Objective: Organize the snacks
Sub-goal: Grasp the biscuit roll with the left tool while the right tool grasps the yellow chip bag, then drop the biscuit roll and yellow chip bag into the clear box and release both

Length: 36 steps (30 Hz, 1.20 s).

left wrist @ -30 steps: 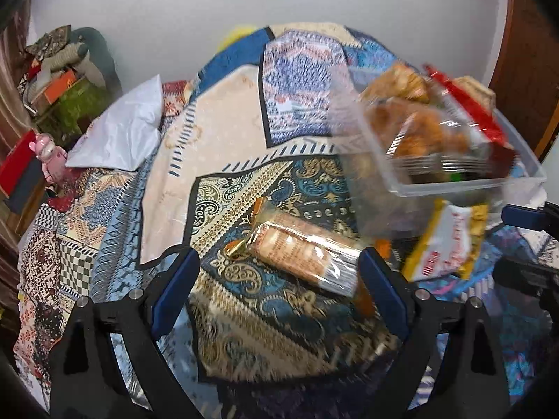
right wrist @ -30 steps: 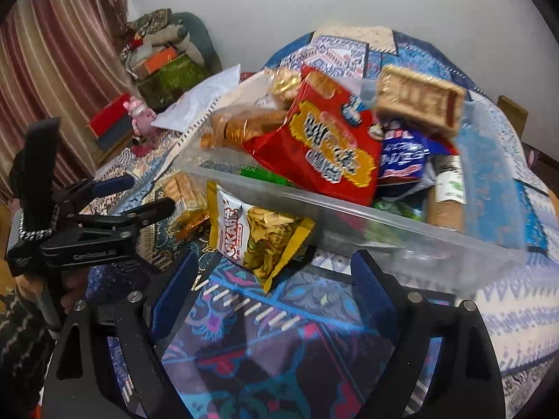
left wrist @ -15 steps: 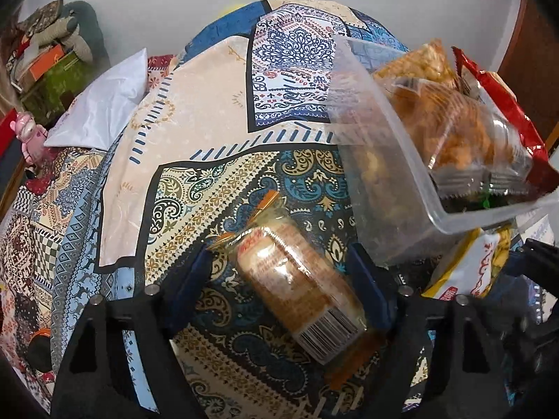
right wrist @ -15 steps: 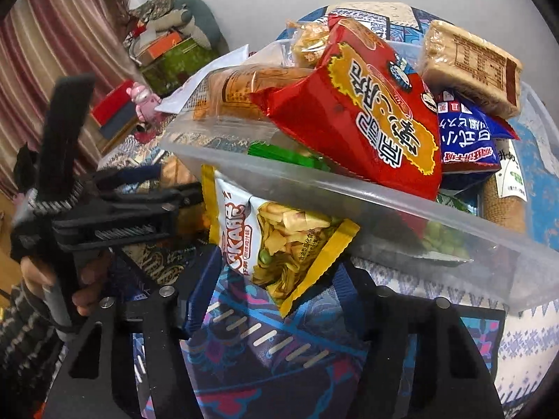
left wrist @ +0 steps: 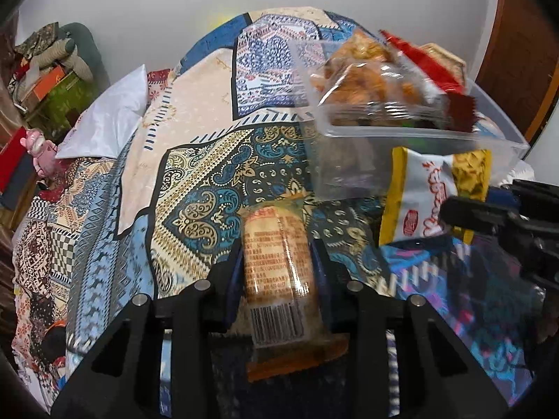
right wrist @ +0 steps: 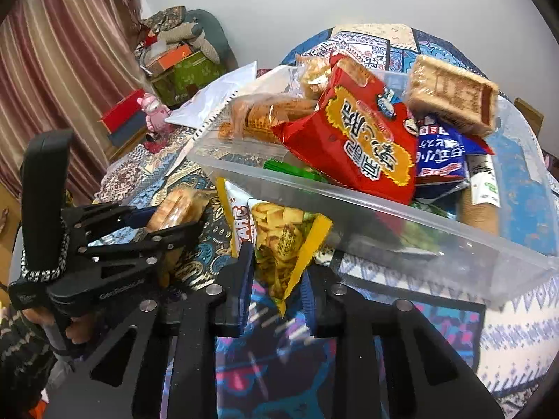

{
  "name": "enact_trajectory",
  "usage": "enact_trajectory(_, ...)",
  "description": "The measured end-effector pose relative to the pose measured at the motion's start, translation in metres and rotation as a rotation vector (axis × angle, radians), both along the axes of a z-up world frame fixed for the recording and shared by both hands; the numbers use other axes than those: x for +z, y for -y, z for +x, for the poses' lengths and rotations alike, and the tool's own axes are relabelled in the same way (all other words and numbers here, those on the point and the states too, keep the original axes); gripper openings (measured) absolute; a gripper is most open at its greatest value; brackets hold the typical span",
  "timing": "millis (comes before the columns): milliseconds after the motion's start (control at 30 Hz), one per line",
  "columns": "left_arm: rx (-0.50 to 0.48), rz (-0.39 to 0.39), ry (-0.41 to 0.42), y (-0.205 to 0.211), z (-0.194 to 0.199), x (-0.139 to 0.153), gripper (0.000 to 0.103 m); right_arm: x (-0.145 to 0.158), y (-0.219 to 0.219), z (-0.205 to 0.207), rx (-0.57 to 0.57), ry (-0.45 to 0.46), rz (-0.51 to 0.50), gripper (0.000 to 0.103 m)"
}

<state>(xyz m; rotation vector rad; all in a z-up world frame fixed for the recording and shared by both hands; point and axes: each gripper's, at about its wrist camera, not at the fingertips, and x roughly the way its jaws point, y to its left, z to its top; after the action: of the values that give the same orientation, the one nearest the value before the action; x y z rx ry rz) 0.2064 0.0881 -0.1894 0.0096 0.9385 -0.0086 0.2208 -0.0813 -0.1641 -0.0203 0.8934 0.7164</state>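
Observation:
On the patterned bedspread, a clear-wrapped biscuit pack lies lengthwise between my left gripper's pads, and the gripper is shut on it. The right wrist view shows the same grip from the side, left gripper on the biscuit pack. My right gripper is shut on the lower end of a yellow and white chips bag, which leans against the front wall of a clear plastic bin. In the left wrist view the chips bag sits below the bin's rim.
The bin is heaped with snacks: a red bag, a blue bag, a wrapped biscuit block. A white pillow and a pink toy lie to the left. Boxes are piled by the wall.
Both grippers have gone from wide open to shut. The left one closed around the biscuit pack, now lengthwise between its fingers. The right one closed on the chips bag.

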Motion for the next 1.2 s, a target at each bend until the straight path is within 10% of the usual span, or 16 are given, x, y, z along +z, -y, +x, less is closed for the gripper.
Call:
enact_trajectory(733, -0.063, -0.051, 0.216, 0.059, 0.002, 0.103, 0.036, 0.067, 0.09, -0.017, -0.186, 0.173, 0.092, 0.022)
enact_trajectory(1200, -0.058, -0.057, 0.215, 0.075, 0.081, 0.089, 0.036, 0.048, 0.086, 0.038, -0.198, 0.146, 0.059, 0.022)
